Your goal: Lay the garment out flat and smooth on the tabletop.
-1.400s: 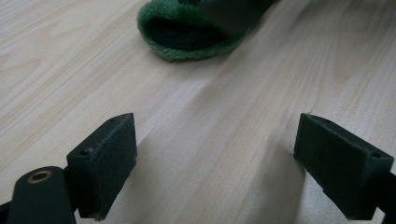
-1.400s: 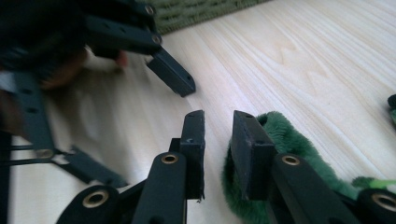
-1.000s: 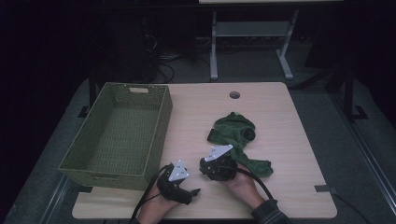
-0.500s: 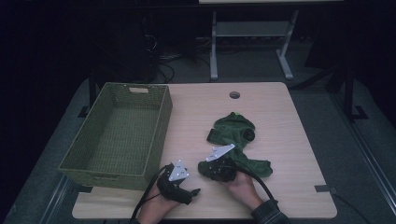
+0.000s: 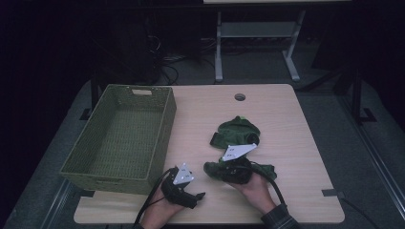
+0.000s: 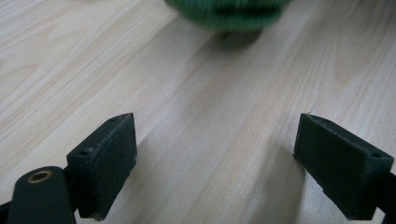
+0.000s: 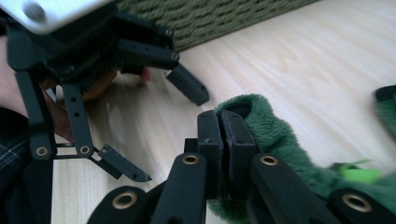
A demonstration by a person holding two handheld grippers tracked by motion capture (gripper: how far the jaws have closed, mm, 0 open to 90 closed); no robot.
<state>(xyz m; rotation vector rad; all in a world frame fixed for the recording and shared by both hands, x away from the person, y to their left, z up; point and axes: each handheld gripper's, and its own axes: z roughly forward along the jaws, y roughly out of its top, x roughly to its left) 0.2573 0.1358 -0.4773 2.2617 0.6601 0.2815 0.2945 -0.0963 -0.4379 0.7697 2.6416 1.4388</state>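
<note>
Two grippers sat at the bottom of the high view, each in a hand that came in from the lower edge. The left gripper (image 5: pixel 195 195), lower centre-left, rested low over the table (image 5: pixel 305 143) just in front of the basket's near right corner; its jaws stood wide open with nothing between them, and in its own view only bare wood lay between the two pads (image 6: pixel 108 158), with a blurred edge of green cloth at the top of the frame.

The right gripper (image 5: pixel 220 171), just right of centre and a little farther up, had its jaws pressed together on a fold of the cloth (image 5: pixel 236 133); they had just been closing on it. In the right gripper view the two black jaws met at lower centre with fuzzy green fabric (image 7: pixel 275 135) pinched between them and spilling to the lower right, while the open left gripper (image 7: pixel 154 135) filled the upper left.

The cloth lay in the middle of the table, right of the basket and apart from it, its near end bunched at the right gripper and its far part humped toward the frame's centre.

The basket (image 5: pixel 165 126), woven and green, stood at centre-left, reaching to the table's far edge. A round hole (image 5: pixel 239 97) marked the table near the far edge.
</note>
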